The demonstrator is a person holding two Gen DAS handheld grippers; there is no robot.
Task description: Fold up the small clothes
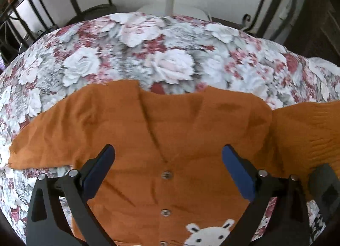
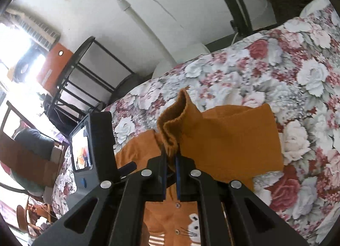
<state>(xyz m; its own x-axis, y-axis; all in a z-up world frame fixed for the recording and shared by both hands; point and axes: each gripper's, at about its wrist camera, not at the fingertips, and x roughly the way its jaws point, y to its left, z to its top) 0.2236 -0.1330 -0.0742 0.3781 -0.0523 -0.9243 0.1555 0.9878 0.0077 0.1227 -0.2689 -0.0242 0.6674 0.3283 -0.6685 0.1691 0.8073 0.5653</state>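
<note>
The floral-print cloth of pale roses and dark red blooms is covering the whole work surface, and lying flat on it, front up, is the small burnt-orange knitted cardigan with snap buttons and a white bunny motif. Its neckline is pointing away from the person, hem toward them, so the button line is running straight out along the left claw's view.

Now the sleeves — the left sleeve is lying spread out flat to the side, untouched. The right sleeve is the one in play: the right gripper is pinching its ribbed cuff, blades pressed together on the knit, the cuff standing up above the jaws and the sleeve draping from there toward the shoulder.

The left gripper is hovering over the chest with its blue pads spread wide, gripping nothing.

So the coming fold looks to be the right hand's — the body is lying to its left, and the sleeve would need carrying inward across the button line.
</note>
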